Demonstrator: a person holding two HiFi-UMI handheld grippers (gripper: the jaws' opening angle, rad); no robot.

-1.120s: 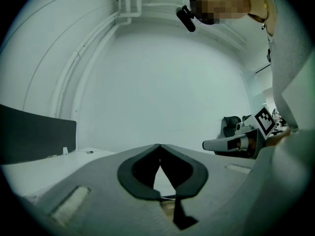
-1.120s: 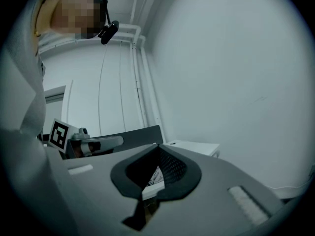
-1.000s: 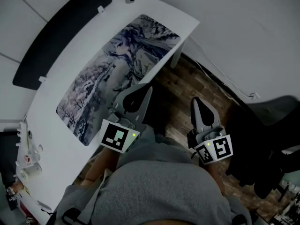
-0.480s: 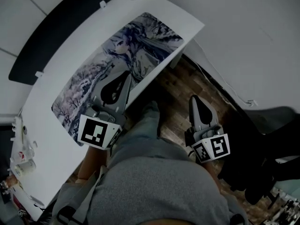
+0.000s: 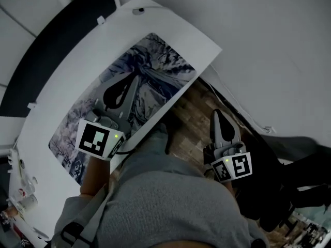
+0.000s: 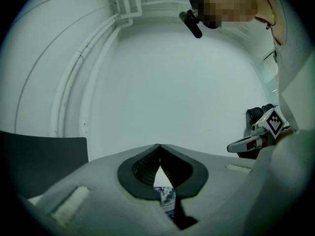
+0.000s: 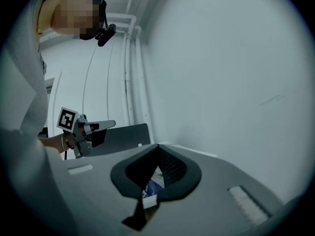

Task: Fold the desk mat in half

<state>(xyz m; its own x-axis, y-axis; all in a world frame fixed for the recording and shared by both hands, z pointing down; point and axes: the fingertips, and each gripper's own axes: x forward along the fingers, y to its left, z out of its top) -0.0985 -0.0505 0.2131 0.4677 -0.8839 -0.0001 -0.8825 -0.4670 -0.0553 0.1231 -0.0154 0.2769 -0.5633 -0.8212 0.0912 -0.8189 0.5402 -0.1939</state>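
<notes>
Though not yet folded, rectangular desk mat [image 5: 160, 61] with a blue-grey printed illustration: flat on the white desk [image 5: 170, 27], one long side close to the desk's near edge.
Left gripper [image 5: 133, 81]: grey two-jaw tool held level above the mat's middle stretch; jaws pressed tip to tip [image 6: 158, 145], nothing between them.
Right gripper [image 5: 218, 115]: off the desk, over the brown wooden floor [image 5: 194, 107], well apart from the mat; jaws likewise closed on nothing [image 7: 157, 145].
Step in hand (judged): approach to a first grasp; no edge or corner lifted.
Jaw preparation: open both pairs before descending; closed tips can only push the mat.
Grasp points: probably the two corners of one short end, one per gripper, pinched at the very rim.
Carry: lift just clear, sweep over to the opposite end, keep both corners level with each other.
Alignment: match edge to edge before release.
Risk: sliding of the whole mat across the smooth desk; skewed fold from uneven lift.
</notes>
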